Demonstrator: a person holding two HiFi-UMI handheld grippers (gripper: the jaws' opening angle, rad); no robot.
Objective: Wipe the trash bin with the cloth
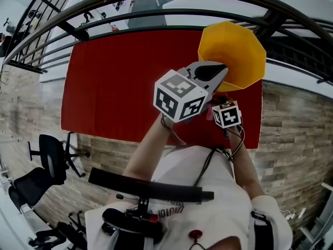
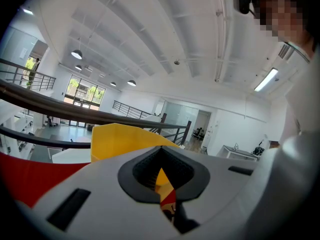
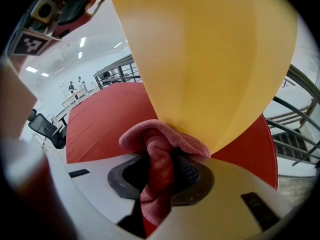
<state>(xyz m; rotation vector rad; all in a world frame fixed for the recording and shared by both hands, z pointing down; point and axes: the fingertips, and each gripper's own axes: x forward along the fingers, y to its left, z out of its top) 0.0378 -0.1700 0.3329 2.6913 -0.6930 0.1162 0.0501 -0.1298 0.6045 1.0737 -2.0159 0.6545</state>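
The yellow trash bin [image 1: 231, 51] stands at the far right of the red table [image 1: 119, 82], its mouth up. My left gripper [image 1: 221, 73] reaches to the bin's near rim. In the left gripper view its jaws [image 2: 160, 150] meet at the tips on the edge of the bin [image 2: 120, 139]. My right gripper [image 1: 223, 105] sits lower, against the bin's near side. It [image 3: 161, 171] is shut on the pink cloth [image 3: 162, 141], whose bunched top presses on the outer wall of the bin [image 3: 210, 59] near its base.
A dark metal railing [image 1: 156, 14] curves past the table's far side, close behind the bin. Black office chairs [image 1: 49, 160] stand on the floor to the left. The table's front edge [image 1: 156, 139] lies just before the person's body.
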